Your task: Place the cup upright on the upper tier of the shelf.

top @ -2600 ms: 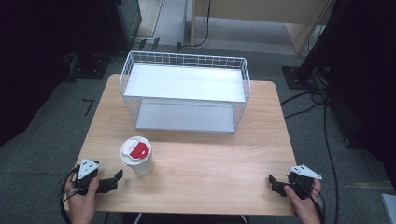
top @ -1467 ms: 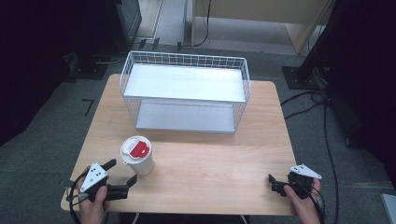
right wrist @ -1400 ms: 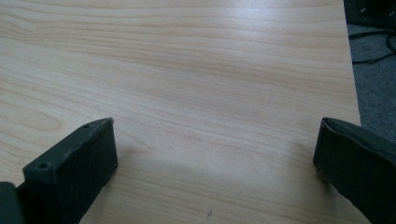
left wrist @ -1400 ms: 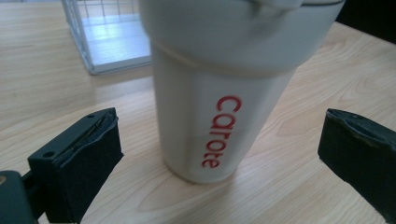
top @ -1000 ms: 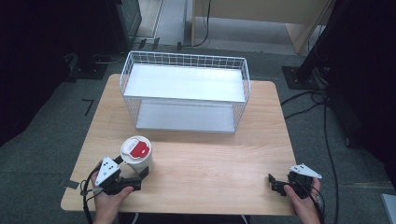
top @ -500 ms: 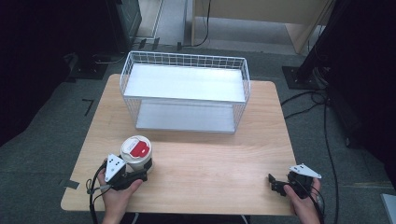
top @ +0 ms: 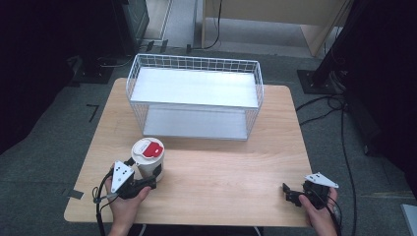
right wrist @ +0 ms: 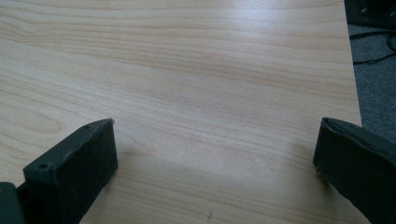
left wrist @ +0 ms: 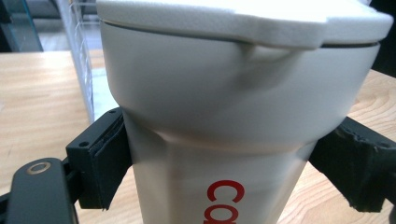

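Now I am at the grasping step: my left gripper (top: pixel 147 178) has its two black fingers (left wrist: pixel 100 158) on either side of the white paper cup with a white lid and red label (top: pixel 148 157), which stands upright on the light wooden counter (top: pixel 221 172). In the left gripper view the left finger touches the cup wall just under the wider upper band, and the right finger (left wrist: pixel 359 168) is at the wall too, but I cannot tell whether it presses already. So I judge the fingers as closing on the cup, not yet firmly pinching.

My right gripper (top: pixel 294 192) rests low at the near right part of the counter, well apart from the cup. Its fingers (right wrist: pixel 74 168) are spread wide, with only bare wood between them.

For the next move I think I must close the left fingers gently, because the paper wall may dent, and then lift straight up. Beyond the left fingertips stands the white wire basket with a flat white bottom (top: pixel 194 64), a likely place for the cup.

Counting: one cup, one lid on it, one basket, two grippers, one counter.
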`<control>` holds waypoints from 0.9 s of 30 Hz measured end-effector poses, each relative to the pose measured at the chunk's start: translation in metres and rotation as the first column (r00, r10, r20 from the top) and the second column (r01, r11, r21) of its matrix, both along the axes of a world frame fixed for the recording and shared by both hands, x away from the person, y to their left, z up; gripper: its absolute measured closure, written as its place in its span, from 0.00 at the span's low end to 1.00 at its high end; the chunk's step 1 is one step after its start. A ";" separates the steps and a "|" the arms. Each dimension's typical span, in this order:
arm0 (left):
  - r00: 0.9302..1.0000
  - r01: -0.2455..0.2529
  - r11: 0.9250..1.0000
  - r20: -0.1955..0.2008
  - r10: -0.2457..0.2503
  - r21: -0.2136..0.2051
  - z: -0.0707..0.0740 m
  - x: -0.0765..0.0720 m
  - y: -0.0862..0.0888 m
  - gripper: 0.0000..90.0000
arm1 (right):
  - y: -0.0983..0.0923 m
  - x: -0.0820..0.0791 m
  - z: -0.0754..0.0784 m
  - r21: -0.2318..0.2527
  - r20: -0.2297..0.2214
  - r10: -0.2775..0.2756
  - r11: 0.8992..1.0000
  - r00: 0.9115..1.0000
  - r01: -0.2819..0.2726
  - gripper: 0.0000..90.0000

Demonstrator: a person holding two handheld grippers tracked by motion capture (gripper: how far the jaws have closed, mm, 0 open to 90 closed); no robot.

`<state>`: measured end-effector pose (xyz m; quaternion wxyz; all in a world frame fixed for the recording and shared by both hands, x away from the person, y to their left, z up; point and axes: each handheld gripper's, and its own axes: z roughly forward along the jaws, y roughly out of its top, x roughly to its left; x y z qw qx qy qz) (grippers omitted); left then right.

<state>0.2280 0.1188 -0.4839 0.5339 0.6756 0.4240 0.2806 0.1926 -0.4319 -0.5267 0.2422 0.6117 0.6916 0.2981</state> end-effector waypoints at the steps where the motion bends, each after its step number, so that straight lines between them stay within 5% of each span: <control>1: 1.000 0.002 1.000 0.006 -0.002 -0.004 0.000 0.000 -0.001 0.14 | 0.000 0.000 0.000 0.000 0.000 0.000 1.000 1.000 0.000 0.00; 15: 0.993 0.031 0.998 0.111 -0.024 -0.062 0.017 0.002 -0.010 0.14 | 0.000 0.000 0.000 -0.001 0.000 0.000 1.000 1.000 0.000 0.00; 27: 0.979 0.047 0.993 0.204 -0.025 -0.107 0.038 0.014 -0.022 0.14 | 0.000 0.000 0.000 0.000 0.000 0.000 1.000 1.000 0.000 0.00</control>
